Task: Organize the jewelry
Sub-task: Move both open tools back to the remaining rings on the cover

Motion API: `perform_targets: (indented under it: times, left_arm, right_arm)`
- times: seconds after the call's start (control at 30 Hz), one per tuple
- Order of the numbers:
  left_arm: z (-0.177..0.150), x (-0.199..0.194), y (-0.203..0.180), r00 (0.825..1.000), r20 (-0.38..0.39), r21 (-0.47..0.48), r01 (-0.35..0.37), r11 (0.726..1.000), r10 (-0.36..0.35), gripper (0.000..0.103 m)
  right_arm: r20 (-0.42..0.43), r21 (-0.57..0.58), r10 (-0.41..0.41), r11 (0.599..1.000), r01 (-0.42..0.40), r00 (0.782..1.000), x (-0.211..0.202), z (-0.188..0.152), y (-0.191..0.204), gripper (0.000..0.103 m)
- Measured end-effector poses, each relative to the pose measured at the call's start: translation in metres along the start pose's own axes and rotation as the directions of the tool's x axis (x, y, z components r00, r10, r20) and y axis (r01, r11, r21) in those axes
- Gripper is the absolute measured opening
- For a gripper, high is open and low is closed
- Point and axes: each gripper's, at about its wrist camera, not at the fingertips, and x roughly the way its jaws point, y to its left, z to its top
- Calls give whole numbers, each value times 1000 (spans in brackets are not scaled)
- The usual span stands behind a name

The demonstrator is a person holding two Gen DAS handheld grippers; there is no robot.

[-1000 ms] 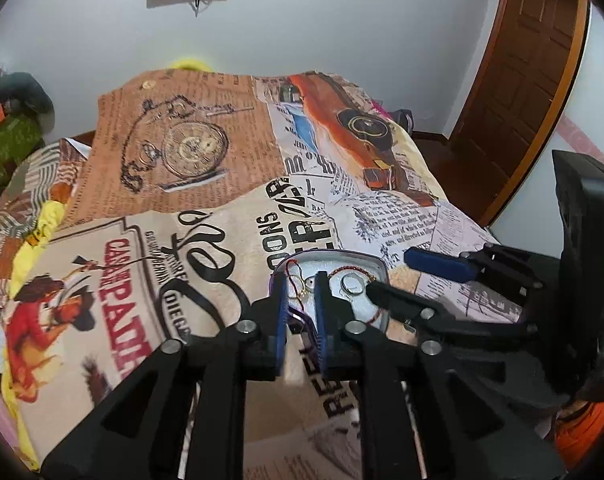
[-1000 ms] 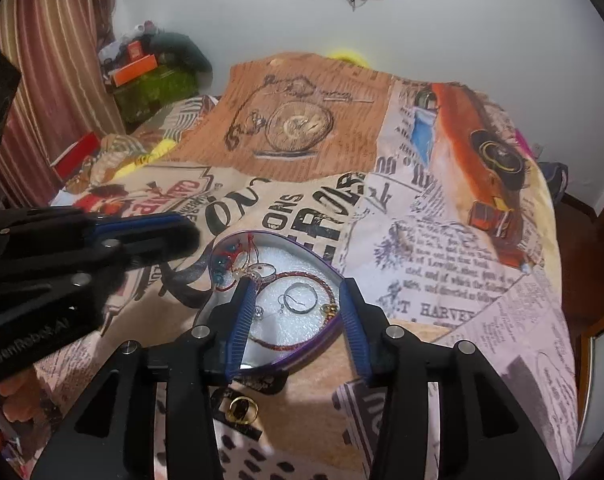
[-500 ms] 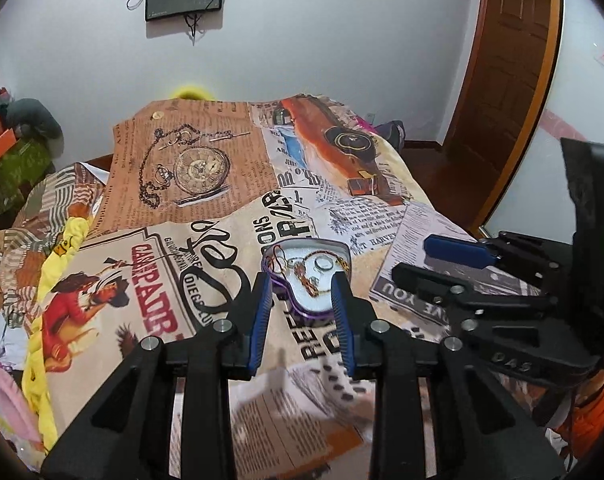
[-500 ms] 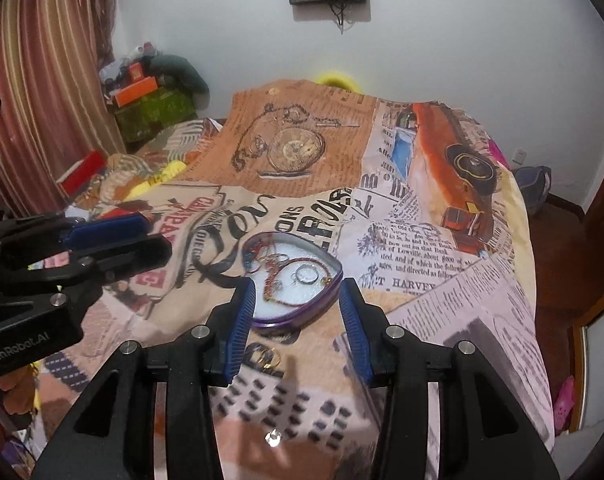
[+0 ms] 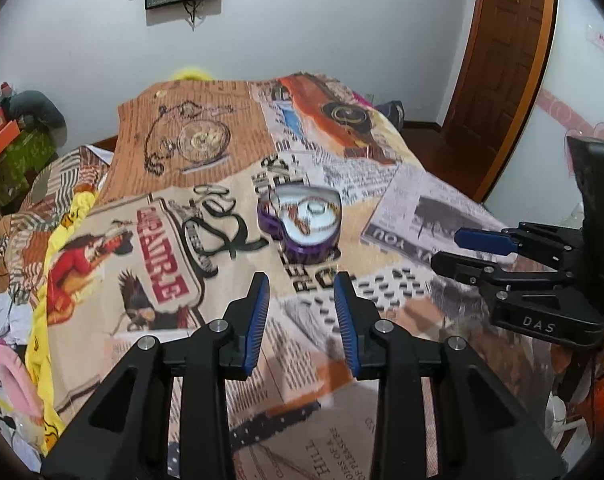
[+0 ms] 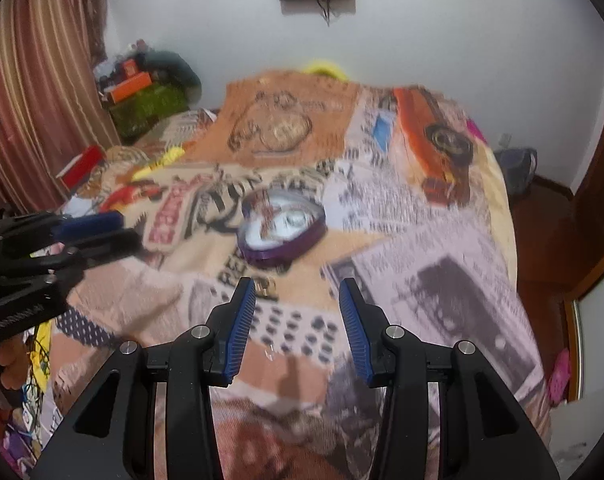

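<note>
A purple heart-shaped box [image 5: 302,222] sits on the bed cover [image 5: 150,248]. It holds rings and chains, but they look blurry. The left gripper [image 5: 302,300] and right gripper [image 6: 297,300] are both open and empty, near the box.

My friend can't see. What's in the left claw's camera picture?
A purple heart-shaped box with jewelry inside sits on a newspaper-print blanket. The open left claw hangs empty in front of it; the right claw pokes in from the right.
</note>
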Motion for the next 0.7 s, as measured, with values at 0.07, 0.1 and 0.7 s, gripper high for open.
perform_targets:
  times: [0.07,0.1,0.7]
  left_arm:
    - [-6,6,1,1000,-14,-6,6,1000,-6,33]
    - [-9,9,2,1000,-24,-10,11,1000,-12,33]
    - [-40,41,-2,997,-75,11,35,999,-34,33]
  right_arm:
    - [-30,14,12,1000,-11,999,7,-9,-1,40]
    - [-46,18,16,1000,-15,999,12,-13,-2,40]
    - [-157,-75,38,996,-51,987,62,-43,19,26]
